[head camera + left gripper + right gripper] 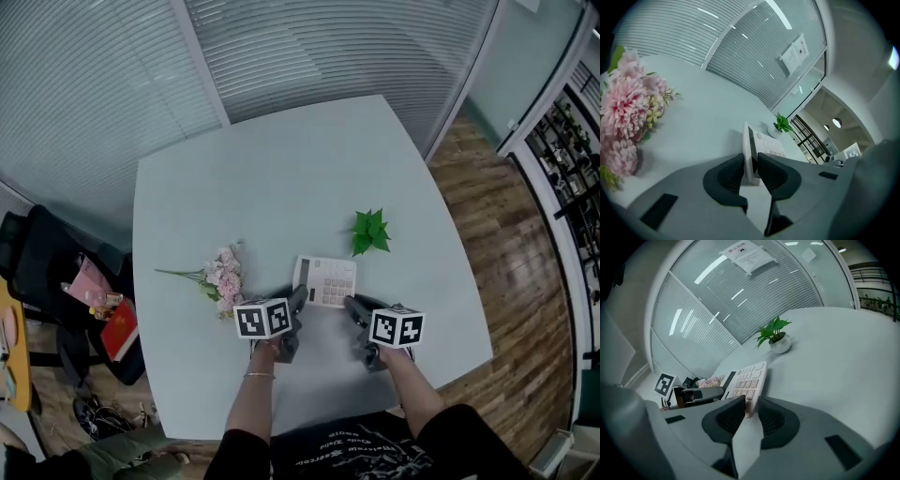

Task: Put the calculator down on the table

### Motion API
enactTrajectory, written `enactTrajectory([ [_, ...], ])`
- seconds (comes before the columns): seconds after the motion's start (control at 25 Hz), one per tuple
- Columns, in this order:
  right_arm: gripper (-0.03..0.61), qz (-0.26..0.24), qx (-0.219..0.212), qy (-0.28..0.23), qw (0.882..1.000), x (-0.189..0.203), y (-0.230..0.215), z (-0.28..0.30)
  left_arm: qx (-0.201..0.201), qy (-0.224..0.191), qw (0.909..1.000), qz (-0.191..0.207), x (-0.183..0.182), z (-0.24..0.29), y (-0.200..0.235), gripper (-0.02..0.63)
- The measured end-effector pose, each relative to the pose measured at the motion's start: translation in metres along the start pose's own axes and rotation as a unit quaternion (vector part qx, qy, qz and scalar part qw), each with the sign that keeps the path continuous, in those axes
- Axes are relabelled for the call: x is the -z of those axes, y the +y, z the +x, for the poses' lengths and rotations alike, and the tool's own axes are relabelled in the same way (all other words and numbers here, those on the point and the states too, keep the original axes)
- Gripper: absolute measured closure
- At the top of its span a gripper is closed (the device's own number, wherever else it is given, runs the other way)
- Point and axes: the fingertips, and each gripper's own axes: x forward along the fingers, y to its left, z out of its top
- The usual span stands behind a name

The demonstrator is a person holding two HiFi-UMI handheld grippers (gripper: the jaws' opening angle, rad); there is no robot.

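A white calculator [325, 280] with a dark display hangs just above the pale table [281, 178], near its front middle. My left gripper [298, 302] is shut on the calculator's [754, 152] near left corner, its dark pads pressing both faces. My right gripper [350, 305] is shut on the calculator's [747, 379] near right corner. In the right gripper view the keys face up and the left gripper's grey body [701, 393] shows beyond the display end.
A bunch of pink flowers [220, 277] lies left of the calculator, close to my left gripper. A small green potted plant [369, 232] stands just beyond it on the right. A dark chair with red things [94, 300] is off the table's left edge.
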Motion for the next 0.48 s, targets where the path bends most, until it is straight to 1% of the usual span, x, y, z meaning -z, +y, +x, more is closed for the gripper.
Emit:
enactTrajectory([
  [0.16, 0.483, 0.012, 0.013, 0.005, 1.000, -0.002, -0.007, 0.009, -0.014, 0.012, 0.9997, 0.014, -0.006, 0.010, 0.002, 0.509],
  [0.32, 0.482, 0.008, 0.023, 0.017, 1.000, -0.007, -0.011, 0.012, -0.020, 0.012, 0.9995, 0.021, -0.010, 0.015, 0.001, 0.509],
  [0.48, 0.483, 0.009, 0.028, 0.025, 0.999, -0.009, -0.011, 0.015, -0.038, -0.003, 0.9993, 0.007, -0.011, 0.013, 0.003, 0.508],
])
